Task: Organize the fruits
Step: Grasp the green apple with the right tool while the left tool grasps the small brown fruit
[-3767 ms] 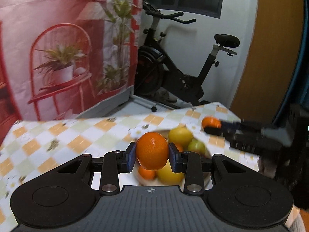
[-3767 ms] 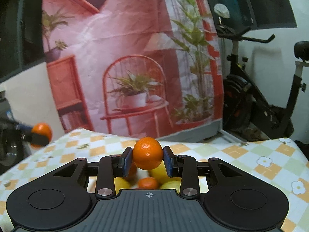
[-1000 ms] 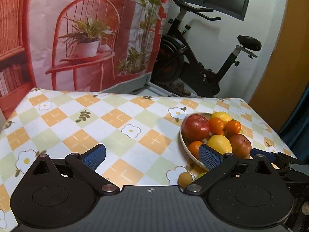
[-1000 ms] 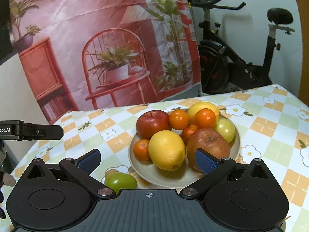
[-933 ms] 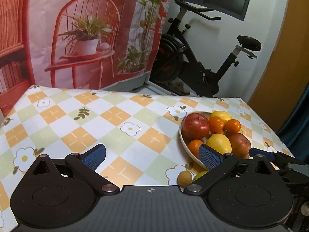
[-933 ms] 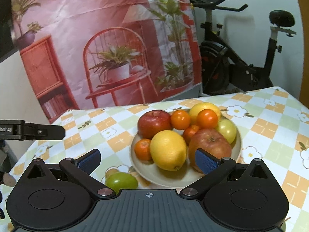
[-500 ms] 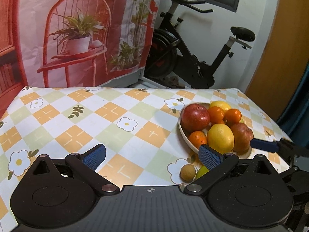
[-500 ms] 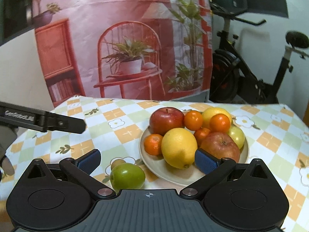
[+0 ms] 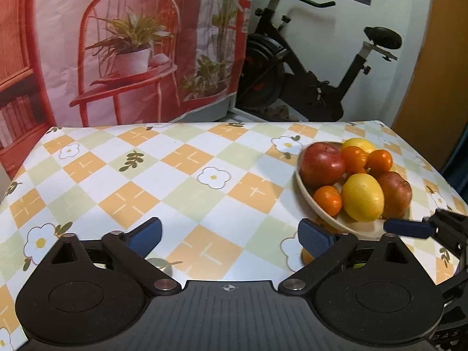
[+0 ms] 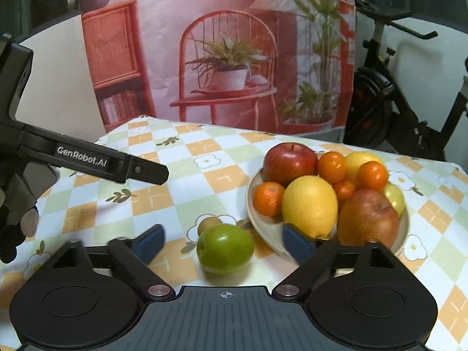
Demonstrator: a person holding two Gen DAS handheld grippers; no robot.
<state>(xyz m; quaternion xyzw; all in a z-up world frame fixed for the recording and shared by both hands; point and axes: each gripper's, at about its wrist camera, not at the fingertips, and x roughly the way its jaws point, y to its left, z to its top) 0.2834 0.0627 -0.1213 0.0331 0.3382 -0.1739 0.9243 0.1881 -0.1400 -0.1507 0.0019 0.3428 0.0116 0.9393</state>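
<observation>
Closing, both claws [image 9: 229, 235] [image 10: 223, 244] gape (right brackets the green apple [image 10: 224, 248], seemingly untouched).

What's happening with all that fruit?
A person is sorting fruit with tongs in each hand. The plate is already piled with apples, oranges and lemons. A green apple lies on the tablecloth between the open right tongs, which have just been closing around it. The left tongs hold nothing.

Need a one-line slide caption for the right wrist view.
Right gripper, fingers open and just closing, frames a green apple on the checked tablecloth beside the full fruit plate.
</observation>
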